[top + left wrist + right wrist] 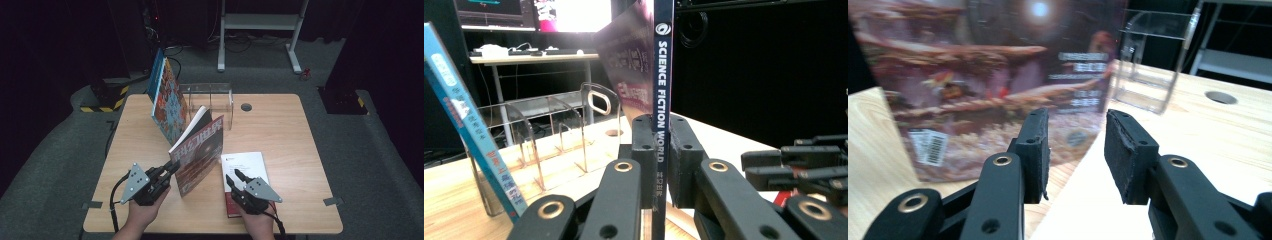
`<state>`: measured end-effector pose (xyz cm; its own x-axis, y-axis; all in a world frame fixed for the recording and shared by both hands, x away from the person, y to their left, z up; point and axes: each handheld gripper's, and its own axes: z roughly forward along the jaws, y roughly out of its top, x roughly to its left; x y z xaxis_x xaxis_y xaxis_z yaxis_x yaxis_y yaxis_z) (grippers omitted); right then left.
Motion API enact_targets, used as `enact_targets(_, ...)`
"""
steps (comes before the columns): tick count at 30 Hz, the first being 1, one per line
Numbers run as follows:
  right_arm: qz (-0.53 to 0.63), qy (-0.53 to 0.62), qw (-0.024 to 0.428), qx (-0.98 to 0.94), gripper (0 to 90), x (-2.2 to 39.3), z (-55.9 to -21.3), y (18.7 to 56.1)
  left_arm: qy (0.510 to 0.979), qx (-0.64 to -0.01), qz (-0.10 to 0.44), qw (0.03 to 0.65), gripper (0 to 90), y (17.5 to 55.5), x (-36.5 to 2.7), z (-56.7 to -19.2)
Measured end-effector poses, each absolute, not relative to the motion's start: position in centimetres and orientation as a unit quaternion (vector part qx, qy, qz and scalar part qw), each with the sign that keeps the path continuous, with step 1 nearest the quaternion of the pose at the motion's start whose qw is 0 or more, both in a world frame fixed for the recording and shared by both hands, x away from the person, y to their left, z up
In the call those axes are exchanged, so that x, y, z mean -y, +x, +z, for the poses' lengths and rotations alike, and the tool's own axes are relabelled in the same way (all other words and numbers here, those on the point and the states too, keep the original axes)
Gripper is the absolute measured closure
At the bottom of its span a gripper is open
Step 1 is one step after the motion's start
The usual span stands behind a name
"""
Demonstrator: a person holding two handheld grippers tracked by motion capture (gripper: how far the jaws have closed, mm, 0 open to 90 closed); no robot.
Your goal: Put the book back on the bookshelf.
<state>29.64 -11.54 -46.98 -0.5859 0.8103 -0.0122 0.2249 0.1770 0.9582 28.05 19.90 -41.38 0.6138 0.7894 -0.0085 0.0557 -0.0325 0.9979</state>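
The magazine (197, 152) is stood on its lower edge on the table (290, 130), tilted, and its spine (662, 75) is clamped between the jaws of the left gripper (167, 172), which is clenched on it at the near lower corner. In the left gripper view the spine is seen rising upright from between the two pads, lettered "SCIENCE FICTION WORLD". The right gripper (232, 177) is held over the white book (245, 165) that lies flat on the table just to the right of the magazine; its jaws are parted and nothing is gripped between them, the back cover of the magazine being seen beyond them in the right gripper view. A clear acrylic rack (212, 102) is placed at the far side of the table, behind the magazine. A colourful book (167, 100) is leaned at the left end of the rack; whether it is held in a slot cannot be told, and the other compartments are seen bare
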Motion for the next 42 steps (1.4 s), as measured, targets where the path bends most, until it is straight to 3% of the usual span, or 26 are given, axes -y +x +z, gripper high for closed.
enact_targets(9,0.465,0.389,0.327,-0.725,60.6,15.8,-48.2,30.1,0.650,-0.331,0.300,0.615,83.2,28.3,-20.9,-41.7)
enact_targets(22,0.449,0.422,0.324,-0.718,56.0,18.1,-48.7,30.6,0.657,-0.317,0.311,0.610,82.6,28.0,-20.8,-41.8)
enact_targets(42,0.451,0.415,0.318,-0.723,55.9,17.8,-48.7,30.4,0.667,-0.296,0.321,0.603,81.2,27.6,-20.2,-41.9)
